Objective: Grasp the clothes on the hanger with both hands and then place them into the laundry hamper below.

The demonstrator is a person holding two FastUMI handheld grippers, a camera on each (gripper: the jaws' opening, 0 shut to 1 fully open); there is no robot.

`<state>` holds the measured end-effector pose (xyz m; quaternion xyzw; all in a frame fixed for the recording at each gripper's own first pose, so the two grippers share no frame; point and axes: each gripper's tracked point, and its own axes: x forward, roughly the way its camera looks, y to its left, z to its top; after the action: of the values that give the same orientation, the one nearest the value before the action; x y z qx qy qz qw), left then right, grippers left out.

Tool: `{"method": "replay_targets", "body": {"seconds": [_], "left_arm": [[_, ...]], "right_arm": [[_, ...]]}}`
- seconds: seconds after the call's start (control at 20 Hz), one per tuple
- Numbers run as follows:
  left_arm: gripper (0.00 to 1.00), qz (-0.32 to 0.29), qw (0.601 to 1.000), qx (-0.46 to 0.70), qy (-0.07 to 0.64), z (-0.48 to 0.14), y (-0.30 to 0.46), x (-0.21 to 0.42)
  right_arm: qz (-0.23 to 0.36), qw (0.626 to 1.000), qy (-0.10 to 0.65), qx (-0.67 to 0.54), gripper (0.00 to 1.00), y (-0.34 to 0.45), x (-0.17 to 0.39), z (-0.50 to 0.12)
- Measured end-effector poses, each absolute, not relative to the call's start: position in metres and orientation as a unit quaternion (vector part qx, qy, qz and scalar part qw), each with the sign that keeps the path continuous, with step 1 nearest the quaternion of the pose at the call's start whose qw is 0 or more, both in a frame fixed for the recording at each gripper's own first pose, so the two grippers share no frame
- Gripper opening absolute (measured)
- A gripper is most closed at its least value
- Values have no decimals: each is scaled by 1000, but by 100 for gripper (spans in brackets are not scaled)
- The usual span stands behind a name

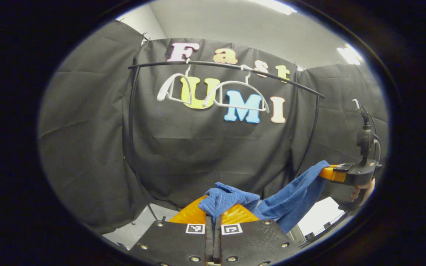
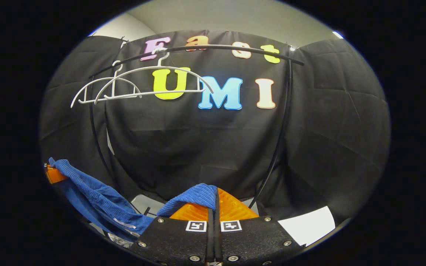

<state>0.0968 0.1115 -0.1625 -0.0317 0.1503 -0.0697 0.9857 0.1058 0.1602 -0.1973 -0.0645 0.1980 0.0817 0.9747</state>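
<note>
Both tools, the left tool (image 1: pixel 213 218) and the right tool (image 2: pixel 213 207), clamp the blue garment (image 1: pixel 290 199), slung between them at five o'clock below the bare hangers (image 1: pixel 213 94), ready for lowering.

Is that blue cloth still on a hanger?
No. The blue cloth hangs between both grippers; the white hangers are bare.

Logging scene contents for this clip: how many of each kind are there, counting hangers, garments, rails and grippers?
Hangers: 2 (white) and
Garment: 1 (blue)
Rail: 1 (black)
Grippers: 2, left gripper and right gripper, each shut on the garment
Total: 6
</note>
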Motion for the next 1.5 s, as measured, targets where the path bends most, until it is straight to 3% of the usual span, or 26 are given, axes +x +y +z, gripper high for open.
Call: {"method": "replay_targets", "body": {"seconds": [0.45, 1.5], "left_arm": [[1, -66, 974, -28, 214, -244, 105, 125], [2, -45, 934, -56, 351, -453, 87, 147]], "right_arm": [[76, 953, 289, -57, 0, 166, 98, -295], [51, 902, 424, -61, 0, 163, 63, -487]]}}
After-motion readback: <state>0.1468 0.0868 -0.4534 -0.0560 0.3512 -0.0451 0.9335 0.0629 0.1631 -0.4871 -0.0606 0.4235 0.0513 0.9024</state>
